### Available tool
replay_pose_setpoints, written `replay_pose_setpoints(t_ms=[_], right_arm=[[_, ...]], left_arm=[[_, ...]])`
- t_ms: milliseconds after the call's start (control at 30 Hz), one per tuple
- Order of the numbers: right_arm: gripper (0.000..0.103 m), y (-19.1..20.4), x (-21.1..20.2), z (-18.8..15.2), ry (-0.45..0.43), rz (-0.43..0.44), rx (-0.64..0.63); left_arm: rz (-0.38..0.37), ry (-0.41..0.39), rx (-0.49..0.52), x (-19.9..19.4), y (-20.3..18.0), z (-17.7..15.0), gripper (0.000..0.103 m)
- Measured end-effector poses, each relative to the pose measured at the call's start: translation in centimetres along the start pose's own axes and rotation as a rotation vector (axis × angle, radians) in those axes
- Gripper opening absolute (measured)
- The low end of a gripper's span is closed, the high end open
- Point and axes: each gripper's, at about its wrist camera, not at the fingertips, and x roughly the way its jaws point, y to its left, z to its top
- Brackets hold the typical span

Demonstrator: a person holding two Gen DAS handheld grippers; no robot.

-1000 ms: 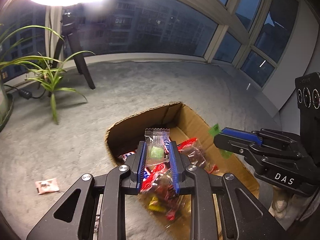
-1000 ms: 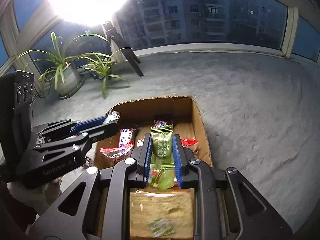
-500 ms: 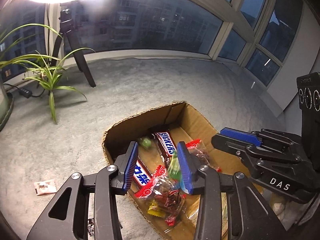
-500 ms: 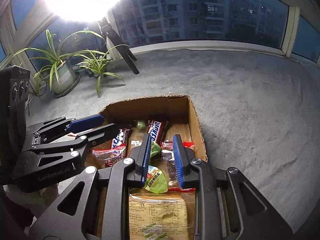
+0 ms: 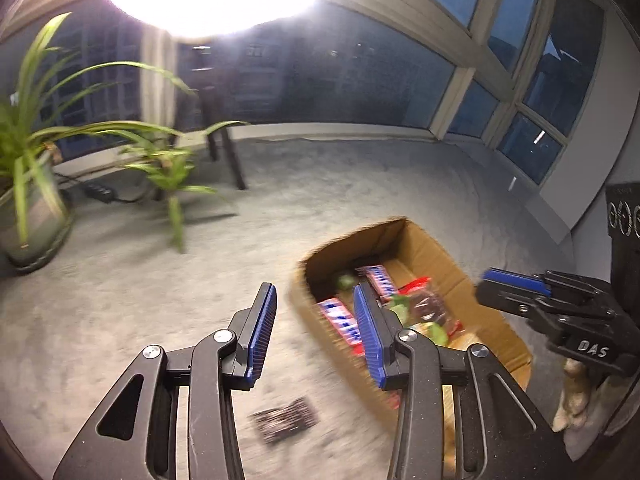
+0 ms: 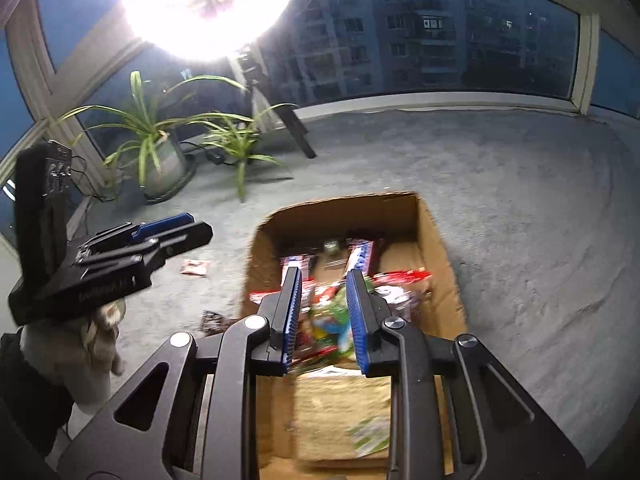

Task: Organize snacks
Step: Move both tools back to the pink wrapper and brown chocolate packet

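Both claws empty: your left gripper (image 5: pixel 316 334) is spread partway over bare carpet (image 5: pixel 120 300), and your right gripper (image 6: pixel 324 316) stands a little apart above the cardboard box (image 6: pixel 436 240), pinching nothing. Snacks fill the box at 2 o'clock from your left claw. You're between picks; next, drop toward the dark packet (image 5: pixel 285 419) at 6 o'clock, or the pink wrapper (image 6: pixel 195 268).

The gray carpet (image 6: pixel 520 200) is wide and bare to the right of the cardboard box (image 6: pixel 434 240). The box top is open, but snacks (image 6: pixel 332 312) fill it. On its left lie a dark wrapper (image 5: pixel 286 420) and a small packet (image 6: pixel 196 268). Potted plants (image 6: pixel 160 148) and a tripod leg (image 6: pixel 298 128) stand by the window.
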Motion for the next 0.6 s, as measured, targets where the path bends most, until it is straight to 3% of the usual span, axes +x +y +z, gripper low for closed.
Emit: replay_pose_setpoints(t_ms=[167, 333, 600], right_arm=[[0.024, 3.7, -0.3, -1.4, 0.014, 0.058, -0.007], [0.024, 7.9, 1.4, -3.9, 0.083, 0.120, -0.007], [0.024, 11.5, 6.4, -7.2, 0.195, 0.089, -0.006]], left_arm=[[0.023, -0.001, -0.030, -1.8, 3.8, -0.6, 0.039], [0.029, 0.029, -0.037, -2.5, 6.9, -1.3, 0.039], [0.006, 0.106, -0.013, -1.3, 9.9, -2.7, 0.039]])
